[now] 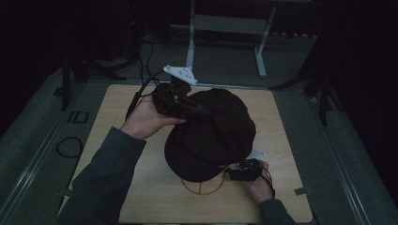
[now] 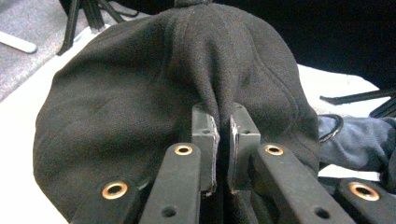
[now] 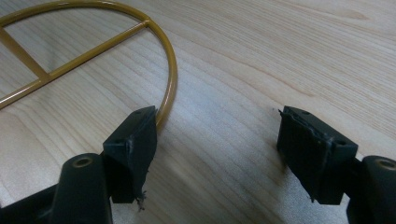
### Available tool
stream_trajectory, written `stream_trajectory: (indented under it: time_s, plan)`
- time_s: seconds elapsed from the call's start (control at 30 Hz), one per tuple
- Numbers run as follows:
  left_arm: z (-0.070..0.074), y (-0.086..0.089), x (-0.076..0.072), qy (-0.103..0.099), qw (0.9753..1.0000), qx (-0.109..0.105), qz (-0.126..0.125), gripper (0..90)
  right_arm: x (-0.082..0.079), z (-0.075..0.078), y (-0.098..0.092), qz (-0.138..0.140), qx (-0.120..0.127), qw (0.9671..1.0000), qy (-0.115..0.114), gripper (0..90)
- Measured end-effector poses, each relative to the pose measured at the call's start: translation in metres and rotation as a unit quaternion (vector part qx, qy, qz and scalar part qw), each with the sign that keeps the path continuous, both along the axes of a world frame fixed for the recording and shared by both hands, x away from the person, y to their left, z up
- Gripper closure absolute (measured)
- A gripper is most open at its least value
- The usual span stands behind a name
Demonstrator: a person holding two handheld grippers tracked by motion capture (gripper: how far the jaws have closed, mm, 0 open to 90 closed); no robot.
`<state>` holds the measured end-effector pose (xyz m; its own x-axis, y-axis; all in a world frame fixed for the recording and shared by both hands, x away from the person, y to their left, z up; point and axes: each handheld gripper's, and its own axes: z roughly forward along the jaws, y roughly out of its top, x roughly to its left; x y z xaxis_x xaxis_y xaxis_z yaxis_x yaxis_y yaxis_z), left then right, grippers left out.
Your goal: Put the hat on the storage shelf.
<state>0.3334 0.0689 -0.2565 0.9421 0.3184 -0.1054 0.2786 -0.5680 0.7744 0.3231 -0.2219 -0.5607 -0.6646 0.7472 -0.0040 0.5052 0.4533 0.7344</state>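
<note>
A black fabric cap (image 1: 211, 136) sits over a gold wire stand whose ring base (image 1: 202, 187) rests on the wooden table (image 1: 131, 187). My left gripper (image 1: 197, 108) comes in at the cap's upper left side and is shut on a fold of the cap (image 2: 187, 70), the cloth pinched between its two pads (image 2: 206, 135). My right gripper (image 1: 241, 171) stands open low at the cap's right, just above the tabletop. Its jaws are wide apart, with one fingertip (image 3: 137, 140) beside the gold ring (image 3: 170, 74).
The light wooden tabletop (image 3: 261, 56) lies on a grey-green floor mat (image 1: 42, 140). A white metal frame (image 1: 225, 28) stands behind the table. Dark stands (image 1: 324, 89) and black cables (image 1: 145, 61) sit at the back and sides.
</note>
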Motion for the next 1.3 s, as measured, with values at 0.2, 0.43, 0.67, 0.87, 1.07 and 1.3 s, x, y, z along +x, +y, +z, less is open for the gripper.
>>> stream_trajectory:
  time_s: [0.2, 0.43, 0.67, 0.87, 1.07, 1.3]
  plan:
    - [-0.006, -0.005, 0.002, 0.004, 0.9999, 0.013, -0.003, 83.3, 0.0, 0.0, 0.0, 0.0, 0.0, 1.0, 0.001, 28.3]
    - [-0.008, -0.012, 0.004, 0.001, 0.9988, 0.048, -0.005, 83.1, 0.0, 0.0, 0.0, -0.001, 0.0, 1.0, 0.001, 28.3]
    - [-0.012, -0.021, 0.006, -0.004, 0.9974, 0.072, -0.006, 82.9, 0.0, 0.0, 0.0, 0.0, -0.001, 1.0, 0.0, 28.3]
    - [-0.016, -0.022, 0.011, -0.001, 0.9969, 0.078, 0.001, 82.5, 0.0, 0.0, 0.0, 0.0, 0.0, 1.0, 0.0, 28.3]
    - [-0.029, -0.016, 0.017, 0.016, 0.9967, 0.079, 0.011, 81.8, 0.0, 0.0, 0.0, 0.0, 0.0, 1.0, 0.0, 28.3]
    - [-0.037, -0.015, 0.02, 0.028, 0.9965, 0.078, 0.008, 77.8, 0.0, 0.0, 0.0, -0.001, -0.001, 1.0, -0.002, 28.2]
